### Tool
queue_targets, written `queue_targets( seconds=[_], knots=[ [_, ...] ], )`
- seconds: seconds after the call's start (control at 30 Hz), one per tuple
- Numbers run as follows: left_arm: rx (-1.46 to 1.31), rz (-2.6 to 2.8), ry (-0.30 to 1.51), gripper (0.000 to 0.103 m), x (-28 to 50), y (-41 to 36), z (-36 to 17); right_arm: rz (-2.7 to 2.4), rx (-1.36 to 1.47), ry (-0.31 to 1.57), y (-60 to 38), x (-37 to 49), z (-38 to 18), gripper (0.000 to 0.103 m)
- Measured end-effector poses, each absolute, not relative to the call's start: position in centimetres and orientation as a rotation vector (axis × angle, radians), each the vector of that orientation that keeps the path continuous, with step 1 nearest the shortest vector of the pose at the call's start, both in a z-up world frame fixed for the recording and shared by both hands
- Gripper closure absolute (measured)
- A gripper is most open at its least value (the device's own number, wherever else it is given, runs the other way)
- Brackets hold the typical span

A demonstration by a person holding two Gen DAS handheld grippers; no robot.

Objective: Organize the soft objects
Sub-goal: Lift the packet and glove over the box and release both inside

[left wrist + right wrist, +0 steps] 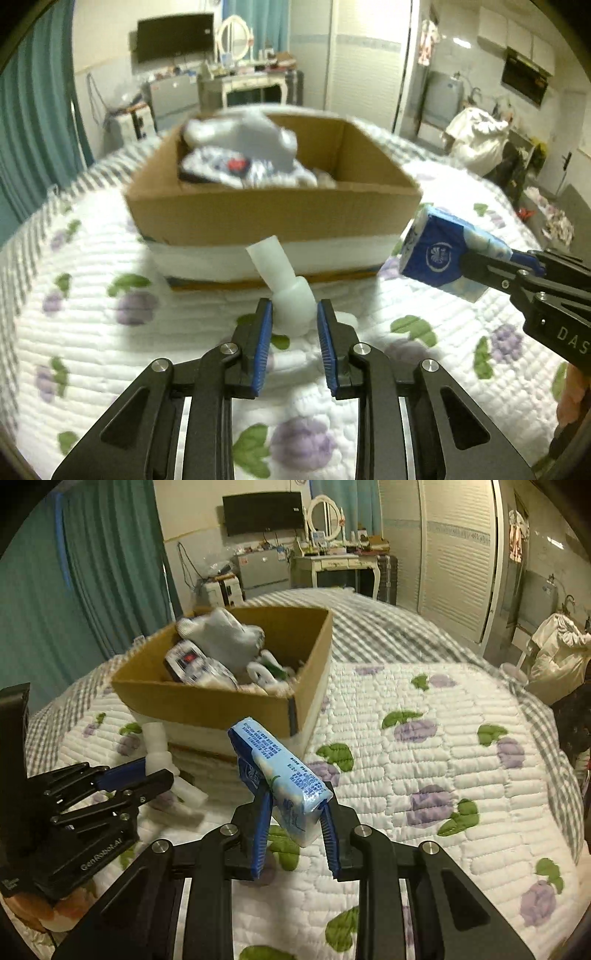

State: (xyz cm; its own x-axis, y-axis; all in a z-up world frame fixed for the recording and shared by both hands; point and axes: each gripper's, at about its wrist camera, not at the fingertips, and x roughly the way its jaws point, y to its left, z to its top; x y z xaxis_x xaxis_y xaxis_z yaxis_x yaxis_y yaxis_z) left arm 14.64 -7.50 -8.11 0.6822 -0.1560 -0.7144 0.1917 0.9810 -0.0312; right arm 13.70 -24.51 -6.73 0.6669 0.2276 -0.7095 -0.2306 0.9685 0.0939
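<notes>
Nearest the left wrist camera, the left gripper (294, 317) has its jaws clamped on a white foam piece (286, 290), a soft jointed shape with a tube-like stub that tilts up toward the box; in the right wrist view the same piece (159, 753) sticks out past both sides of the blue pads and hangs just over the bed quilt (92, 332). Beside it, the right gripper (295, 812) has its jaws closed on a blue tissue pack (280, 771), gripped at its near end so that the pack slants upward and forward; from the left wrist view the pack (439, 253) is seen end-on, held in the air just beside the box's right front corner. The two grippers sit near each other but apart, both above the white quilt printed with purple flowers and green leaves. Just beyond them, on the bed, stands an open cardboard box (221, 701) on a white base, and its front wall lies directly between both held items and the box interior. Inside the box, toward its left side, lie a grey plush toy (225, 635) on top of patterned soft packs (195, 668) and some white bits. Farther off, past the bed, are teal curtains (92, 572), a wall-mounted television (264, 511), and a white dressing table (332, 563) with an oval mirror.
</notes>
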Motion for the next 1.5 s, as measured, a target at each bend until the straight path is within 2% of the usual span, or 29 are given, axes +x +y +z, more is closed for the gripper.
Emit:
queue_targets(
  seconds=[0.27,0.47,0.53,0.57,0.6,0.83,1.0,1.27,1.47,1.5],
  knots=[
    [0.068,-0.199,0.653,0.080,11.5,-7.3,-1.6,0.277,-0.041,0.693,-23.9,10.3,-1.0,0.078],
    [0.061,-0.164,0.636,0.076,11.2,-6.2,-0.9,0.303,-0.043,0.659,-23.7,9.0,1.2,0.078],
    [0.056,-0.154,0.679,0.067,11.8,-5.7,-2.2,0.308,-0.043,0.663,-23.7,9.1,1.0,0.078],
    [0.054,-0.150,0.695,0.050,12.1,-5.6,-3.2,0.310,-0.043,0.668,-23.6,9.2,0.7,0.078],
    [0.047,-0.141,0.697,0.043,12.2,-5.3,-4.0,0.312,-0.042,0.675,-23.6,9.4,0.4,0.078],
    [0.032,-0.178,0.683,0.046,12.3,-5.1,-6.2,0.305,-0.054,0.734,-23.9,11.5,-2.8,0.078],
    [0.013,-0.149,0.758,0.046,14.1,-4.4,-8.2,0.308,-0.055,0.738,-23.7,12.3,-3.2,0.078],
    [0.001,-0.138,0.879,0.046,16.7,-4.1,-14.1,0.323,-0.064,0.766,-22.7,14.1,-4.7,0.078],
    [0.024,-0.135,0.857,0.047,18.3,-4.7,-14.8,0.325,-0.068,0.795,-22.4,15.2,-5.8,0.078],
    [0.021,-0.134,0.857,0.059,18.5,-4.7,-14.8,0.325,-0.070,0.797,-22.3,15.3,-6.0,0.078]
  ],
)
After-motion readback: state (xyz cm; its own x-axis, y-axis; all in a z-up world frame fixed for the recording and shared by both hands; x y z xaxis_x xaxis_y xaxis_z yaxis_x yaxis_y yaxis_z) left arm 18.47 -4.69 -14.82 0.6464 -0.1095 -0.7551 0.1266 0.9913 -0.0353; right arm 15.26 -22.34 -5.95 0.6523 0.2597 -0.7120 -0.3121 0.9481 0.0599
